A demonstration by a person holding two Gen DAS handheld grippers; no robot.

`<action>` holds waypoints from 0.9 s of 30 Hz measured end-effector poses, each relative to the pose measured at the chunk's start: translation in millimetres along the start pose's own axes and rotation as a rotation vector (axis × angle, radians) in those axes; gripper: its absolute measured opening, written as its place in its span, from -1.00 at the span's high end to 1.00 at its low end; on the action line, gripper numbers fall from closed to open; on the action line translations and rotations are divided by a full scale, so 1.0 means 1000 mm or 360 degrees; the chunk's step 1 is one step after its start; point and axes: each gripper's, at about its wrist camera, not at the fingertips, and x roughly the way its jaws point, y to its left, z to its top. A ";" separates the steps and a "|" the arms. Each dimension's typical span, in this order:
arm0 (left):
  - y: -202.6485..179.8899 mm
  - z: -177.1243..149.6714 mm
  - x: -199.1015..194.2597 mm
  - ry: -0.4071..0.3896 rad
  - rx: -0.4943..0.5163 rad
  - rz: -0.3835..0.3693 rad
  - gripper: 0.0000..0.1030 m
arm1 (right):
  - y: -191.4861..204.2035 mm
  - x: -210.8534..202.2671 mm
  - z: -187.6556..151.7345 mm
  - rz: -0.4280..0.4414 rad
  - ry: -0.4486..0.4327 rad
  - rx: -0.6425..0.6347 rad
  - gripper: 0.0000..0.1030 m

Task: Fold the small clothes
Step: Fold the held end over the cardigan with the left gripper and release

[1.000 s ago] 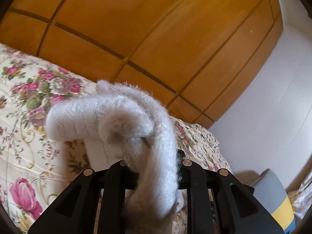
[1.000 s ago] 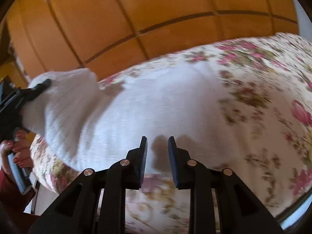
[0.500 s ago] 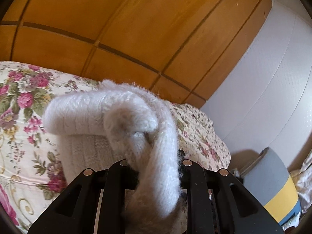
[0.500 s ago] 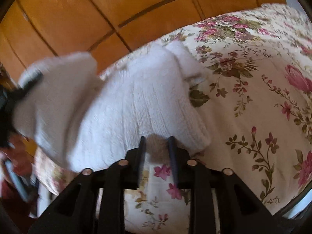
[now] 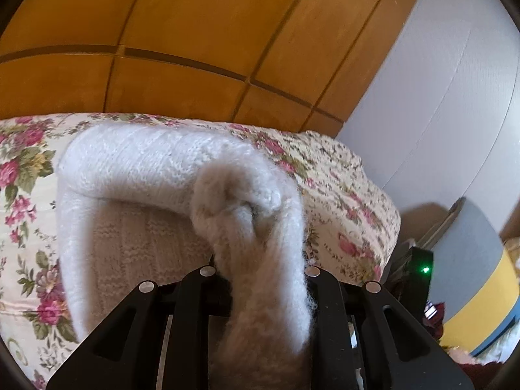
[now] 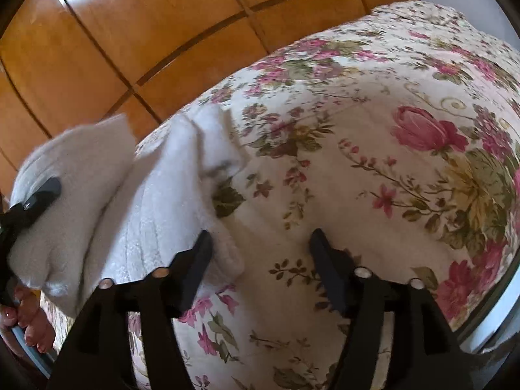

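A white knit garment (image 5: pixel 139 169) lies partly on the floral bedspread (image 5: pixel 328 175), one end lifted and folded over. My left gripper (image 5: pixel 260 276) is shut on that lifted, bunched end, which hides its fingertips. In the right wrist view the garment (image 6: pixel 169 195) fills the left side, with the left gripper (image 6: pixel 42 195) clamped on its raised fold. My right gripper (image 6: pixel 260 240) hangs over the bedspread (image 6: pixel 373 162) with its jaws opening. Only bedspread shows between them. The garment's near corner (image 6: pixel 227 256) lies just beside its left finger, not pressed.
Wooden wardrobe panels (image 5: pixel 211 32) stand behind the bed, and a white wall (image 5: pixel 455 113) is to the right. A grey and yellow object (image 5: pixel 471 260) and a black device with a green light (image 5: pixel 422 269) sit past the bed's edge. A hand (image 6: pixel 29 325) holds the left gripper's handle.
My right gripper's jaws, narrow at the garment's near edge before, have spread wide and let it go. The left gripper has kept its grip and carried the folded end sideways over the garment.
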 end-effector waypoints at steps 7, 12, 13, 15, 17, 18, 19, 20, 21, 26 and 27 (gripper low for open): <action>-0.016 -0.005 0.032 0.0108 0.0115 0.0070 0.65 | 0.005 0.005 -0.005 0.0022 -0.0007 -0.0079 -0.53; -0.030 -0.013 0.051 0.0176 0.0225 0.0091 0.65 | 0.001 0.004 -0.004 0.0086 -0.0020 -0.0042 -0.59; -0.032 -0.015 0.054 0.0193 0.0246 0.0098 0.65 | 0.000 0.004 -0.004 0.0096 -0.0023 -0.0039 -0.60; -0.036 -0.017 0.059 0.0222 0.0287 0.0110 0.53 | 0.000 0.004 -0.004 0.0102 -0.0029 -0.0047 -0.60; -0.039 -0.018 0.060 0.0228 0.0307 0.0095 0.31 | 0.002 0.004 -0.005 0.0095 -0.0031 -0.0079 -0.60; -0.041 -0.018 0.057 0.0217 0.0311 0.0068 0.14 | 0.003 0.004 -0.006 0.0090 -0.0033 -0.0096 -0.60; -0.042 -0.018 0.054 0.0209 0.0308 0.0026 0.02 | 0.004 0.003 -0.007 0.0086 -0.0036 -0.0115 -0.60; -0.044 -0.018 0.051 0.0201 0.0300 -0.0021 0.00 | 0.006 0.003 -0.009 0.0079 -0.0040 -0.0140 -0.60; -0.045 -0.017 0.046 0.0191 0.0281 -0.0068 -0.07 | 0.006 0.003 -0.009 0.0076 -0.0043 -0.0151 -0.61; -0.042 -0.012 0.009 0.0043 0.0148 -0.0257 -0.41 | 0.008 0.004 -0.013 0.0061 -0.0058 -0.0211 -0.63; -0.041 -0.011 -0.004 -0.0043 0.0130 -0.0269 -0.47 | 0.009 0.004 -0.013 0.0060 -0.0061 -0.0218 -0.63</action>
